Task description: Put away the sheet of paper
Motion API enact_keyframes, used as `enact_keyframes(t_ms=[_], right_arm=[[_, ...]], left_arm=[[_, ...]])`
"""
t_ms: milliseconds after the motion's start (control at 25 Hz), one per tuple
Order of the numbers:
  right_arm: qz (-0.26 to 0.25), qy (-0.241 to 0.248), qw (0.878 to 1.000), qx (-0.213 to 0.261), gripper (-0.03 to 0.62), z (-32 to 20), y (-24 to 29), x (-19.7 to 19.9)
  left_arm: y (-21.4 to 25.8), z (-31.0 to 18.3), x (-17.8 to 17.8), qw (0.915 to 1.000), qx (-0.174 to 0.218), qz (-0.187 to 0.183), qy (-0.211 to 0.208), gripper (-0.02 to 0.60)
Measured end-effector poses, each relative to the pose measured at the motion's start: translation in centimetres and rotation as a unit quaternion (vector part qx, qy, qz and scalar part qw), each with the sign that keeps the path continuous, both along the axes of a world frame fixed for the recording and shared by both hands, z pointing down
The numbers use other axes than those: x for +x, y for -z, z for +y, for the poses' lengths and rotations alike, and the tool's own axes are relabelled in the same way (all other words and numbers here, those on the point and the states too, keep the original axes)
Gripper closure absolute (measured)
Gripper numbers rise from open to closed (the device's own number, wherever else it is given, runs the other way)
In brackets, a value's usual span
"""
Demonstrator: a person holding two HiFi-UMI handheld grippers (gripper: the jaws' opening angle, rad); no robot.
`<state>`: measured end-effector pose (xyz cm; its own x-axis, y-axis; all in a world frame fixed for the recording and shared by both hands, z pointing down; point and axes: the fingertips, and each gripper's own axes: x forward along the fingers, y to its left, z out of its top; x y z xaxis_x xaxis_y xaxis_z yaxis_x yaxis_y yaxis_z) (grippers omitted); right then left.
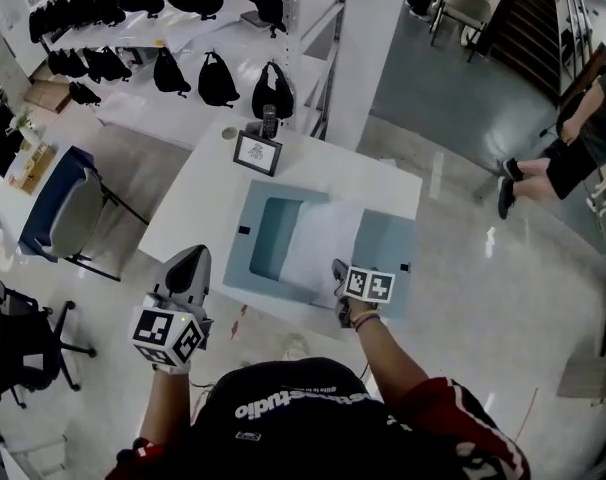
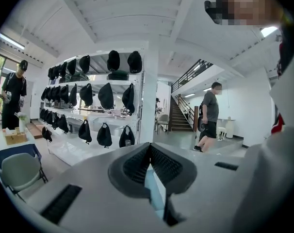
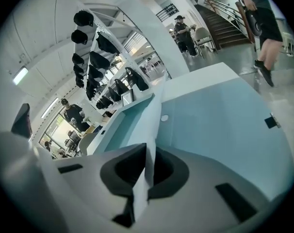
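At the near edge of the blue tray (image 1: 391,258), our right gripper (image 1: 339,271) is clenched on the sheet of paper (image 1: 321,240). The sheet lies across the tray, right of the recess (image 1: 271,230). We judge this 1-edge grip permits sliding. Our left gripper (image 1: 190,264) is closed on nothing and sits clear at near left.

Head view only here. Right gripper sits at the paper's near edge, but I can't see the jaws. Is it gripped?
Observer: Yes. In the right gripper view, the right gripper has its jaws closed on the edge of the sheet of paper.
Operator: Left gripper holding anything?
Observer: No. Its own view shows the left gripper with jaws together and nothing between them.
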<state>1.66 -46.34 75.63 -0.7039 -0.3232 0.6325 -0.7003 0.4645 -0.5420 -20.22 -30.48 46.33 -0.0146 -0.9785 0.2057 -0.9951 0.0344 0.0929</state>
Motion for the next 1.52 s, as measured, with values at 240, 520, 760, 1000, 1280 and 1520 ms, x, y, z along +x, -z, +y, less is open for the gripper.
enact_keyframes(t_ms=[240, 520, 760, 1000, 1280, 1520], right_arm=[[0.003, 0.028, 1.000, -0.006, 0.589, 0.6, -0.6, -2.4], [0.005, 0.053, 0.999, -0.012, 0.589, 1.0, -1.4, -5.0], [0.008, 0.068, 0.998, -0.014, 0.589, 0.8, -1.8, -6.9], [0.016, 0.090, 0.996, -0.008, 0.589, 0.5, -2.0, -8.3], [0.036, 0.140, 0.989, 0.000, 0.589, 0.9, -2.5, -10.4], [0.048, 0.164, 0.985, 0.007, 0.589, 0.9, -2.4, -11.7]], left_arm=[[0.0, 0.4, -1.0, 0.9999, -0.001, -0.001, 0.013, 0.575], [-0.3, 0.8, -2.4, 0.9996, -0.004, -0.002, 0.027, 0.575], [-0.7, 0.6, -3.3, 0.9994, -0.010, 0.001, 0.033, 0.575], [-0.6, 0.3, -3.9, 0.9992, -0.011, 0.000, 0.037, 0.575], [-0.6, 0.6, -4.9, 0.9988, -0.013, -0.002, 0.048, 0.575], [-0.7, 1.0, -5.8, 0.9984, -0.015, 0.002, 0.054, 0.575]])
